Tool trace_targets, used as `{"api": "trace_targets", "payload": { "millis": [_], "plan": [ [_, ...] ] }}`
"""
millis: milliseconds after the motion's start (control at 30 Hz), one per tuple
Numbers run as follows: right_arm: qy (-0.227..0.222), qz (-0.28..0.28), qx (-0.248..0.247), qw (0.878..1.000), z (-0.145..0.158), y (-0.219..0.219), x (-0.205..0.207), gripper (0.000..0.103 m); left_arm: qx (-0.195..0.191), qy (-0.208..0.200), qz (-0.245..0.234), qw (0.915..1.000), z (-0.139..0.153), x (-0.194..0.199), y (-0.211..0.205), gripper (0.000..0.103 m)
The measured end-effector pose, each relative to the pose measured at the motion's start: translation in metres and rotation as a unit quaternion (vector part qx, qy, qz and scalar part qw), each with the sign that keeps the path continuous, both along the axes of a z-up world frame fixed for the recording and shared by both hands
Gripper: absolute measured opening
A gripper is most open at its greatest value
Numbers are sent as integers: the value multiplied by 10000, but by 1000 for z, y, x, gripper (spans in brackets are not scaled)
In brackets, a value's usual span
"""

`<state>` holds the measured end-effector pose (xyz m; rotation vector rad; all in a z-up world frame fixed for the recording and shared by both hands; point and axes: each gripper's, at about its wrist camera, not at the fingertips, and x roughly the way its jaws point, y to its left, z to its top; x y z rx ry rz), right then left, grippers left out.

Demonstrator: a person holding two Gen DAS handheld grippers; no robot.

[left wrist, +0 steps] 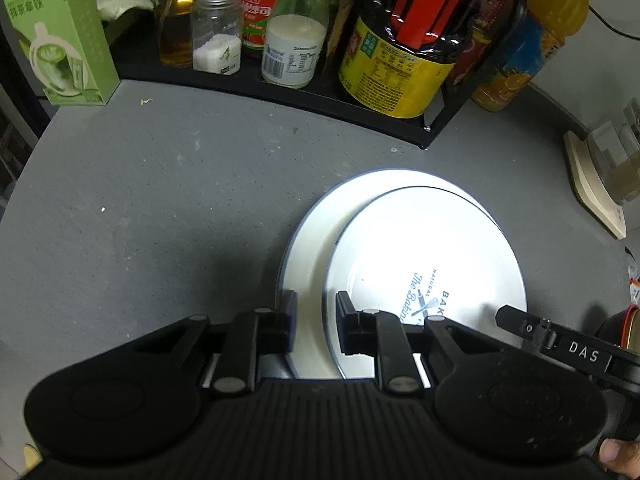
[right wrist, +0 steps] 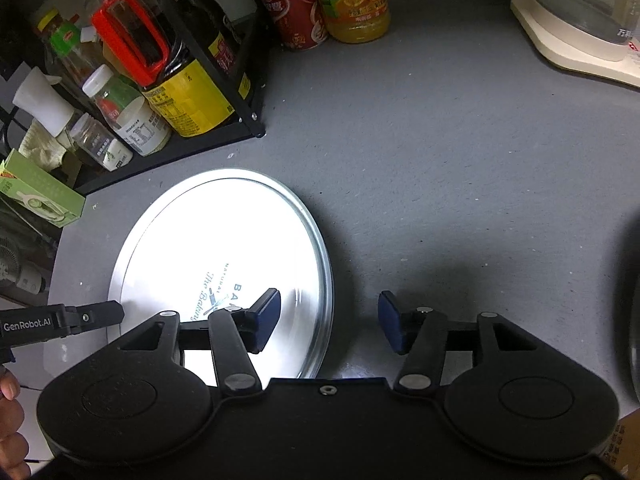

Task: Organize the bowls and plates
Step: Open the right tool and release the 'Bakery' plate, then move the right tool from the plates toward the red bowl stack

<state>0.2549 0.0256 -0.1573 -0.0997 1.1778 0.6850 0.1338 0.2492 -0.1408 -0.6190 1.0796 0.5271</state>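
Left tongs (left wrist: 316, 320) straddle the rims of two stacked white plates (left wrist: 420, 248) on the grey counter (left wrist: 160, 200).

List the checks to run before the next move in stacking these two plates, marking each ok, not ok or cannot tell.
1. Printed plate lies on the white plate: ok.
2. Plates centred on each other: not ok, the printed plate sits offset.
3. Right gripper released: ok, jaws open, astride the printed plate's rim.
4. Left gripper grip on the plates' edges: cannot tell.
5. Bottle rack stands apart from the plates: ok.
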Motion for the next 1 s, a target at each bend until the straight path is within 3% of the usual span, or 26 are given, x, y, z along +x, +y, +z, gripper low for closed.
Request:
{"api": "trace_targets", "payload": {
  "millis": [233,400,600,1000],
  "plan": [
    [-104,-67,132,9998,14,-12,-4,65,-84,-92,-77,9999,13,3,-5,27],
    [-265,-129,214,9993,28,-23,-7,80,124,-127,-243,9995,24,14,-20,51],
    [-409,-245,356,9982,50,-45,-8,92,161,-171,-592,9980,32,29,-40,63],
    [-730,-728,432,9937,84,-96,-10,101,283,-364,-1272,9908,53,55,-85,69]
  ]
}}
